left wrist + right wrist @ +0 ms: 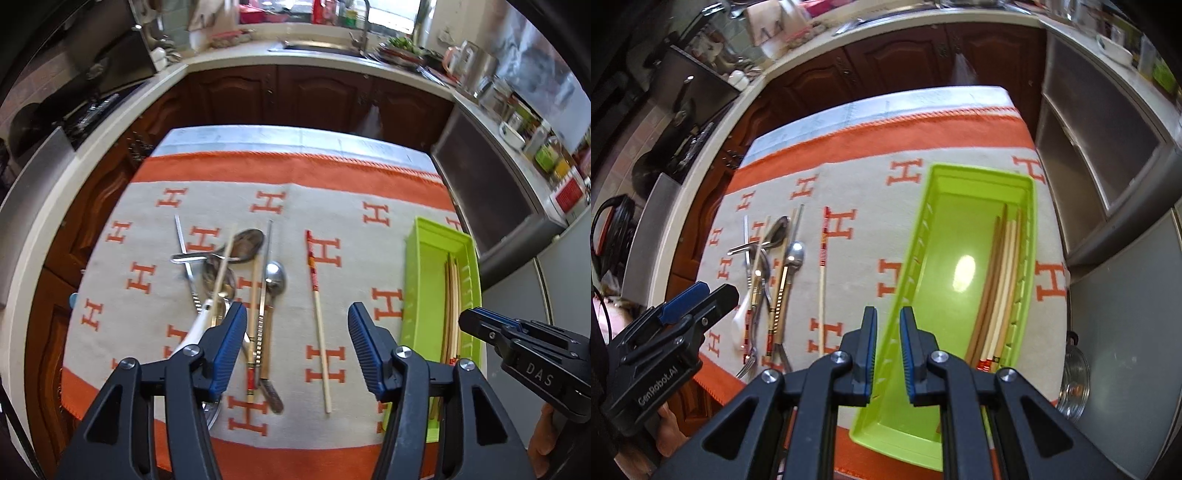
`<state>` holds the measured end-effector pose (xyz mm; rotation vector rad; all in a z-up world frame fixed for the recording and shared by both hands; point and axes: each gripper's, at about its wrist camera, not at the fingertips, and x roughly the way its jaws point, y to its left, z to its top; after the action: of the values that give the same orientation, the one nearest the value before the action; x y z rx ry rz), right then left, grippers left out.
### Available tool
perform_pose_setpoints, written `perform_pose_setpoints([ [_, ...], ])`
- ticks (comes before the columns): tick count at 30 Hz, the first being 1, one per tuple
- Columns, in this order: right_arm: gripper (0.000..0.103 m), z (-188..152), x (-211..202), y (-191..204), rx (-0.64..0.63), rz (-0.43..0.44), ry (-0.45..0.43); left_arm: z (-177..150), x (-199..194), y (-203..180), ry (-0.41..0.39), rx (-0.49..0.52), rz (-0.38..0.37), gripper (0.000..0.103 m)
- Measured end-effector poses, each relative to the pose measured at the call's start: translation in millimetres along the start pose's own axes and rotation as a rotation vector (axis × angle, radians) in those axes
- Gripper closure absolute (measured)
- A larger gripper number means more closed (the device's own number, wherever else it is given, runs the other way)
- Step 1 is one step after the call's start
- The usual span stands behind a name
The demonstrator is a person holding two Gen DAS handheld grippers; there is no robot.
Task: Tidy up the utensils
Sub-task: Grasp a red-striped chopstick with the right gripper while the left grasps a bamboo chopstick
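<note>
Left tool (297, 347) open over lone chopstick (318, 317); utensil pile (236, 280) beside.

Bright daylight, tray (964, 266) glare, fisheye-warped edges

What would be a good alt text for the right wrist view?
The right gripper hovers, slightly open, over the left wall of a green tray holding chopsticks; loose utensils lie left on a cloth.

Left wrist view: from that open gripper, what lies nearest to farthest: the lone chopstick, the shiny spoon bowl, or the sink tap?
1. Lone chopstick, between the left gripper fingers.
2. Spoon bowl, slightly left, farther up the cloth.
3. Sink tap, on the far counter.
</note>
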<state>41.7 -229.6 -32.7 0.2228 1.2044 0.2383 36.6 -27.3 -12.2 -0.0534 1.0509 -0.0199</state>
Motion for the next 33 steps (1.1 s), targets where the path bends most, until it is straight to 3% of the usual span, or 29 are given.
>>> perform_pose_setpoints([
  [7, 0.091, 8.0, -6.0, 31.8, -0.09, 0.032, -0.023, 4.7, -19.2, 30.8, -0.059, -0.041, 0.051, 0.039],
  [14, 0.09, 13.7, 15.8, 61.4, -0.078, 0.059, 0.003, 7.1, -18.5, 65.4, -0.072, -0.02, 0.069, 0.034],
  [17, 0.082, 12.8, 30.4, 72.1, -0.049, 0.059, 0.015, 5.5, -13.3, 88.8, -0.065, -0.019, 0.056, 0.033],
  [19, 0.076, 10.0, 43.1, 78.9, -0.035, 0.047, 0.019, 3.4, -8.4, 103.9, -0.062, -0.021, 0.047, 0.033],
  [27, 0.076, -8.0, 110.1, 89.9, 0.007, -0.038, 0.074, -8.0, 28.8, 156.4, -0.008, -0.047, -0.008, 0.033],
  [33, 0.076, -18.1, 140.4, 90.6, -0.016, -0.149, 0.054, -5.6, 45.1, 167.1, 0.01, -0.031, -0.048, 0.034],
])
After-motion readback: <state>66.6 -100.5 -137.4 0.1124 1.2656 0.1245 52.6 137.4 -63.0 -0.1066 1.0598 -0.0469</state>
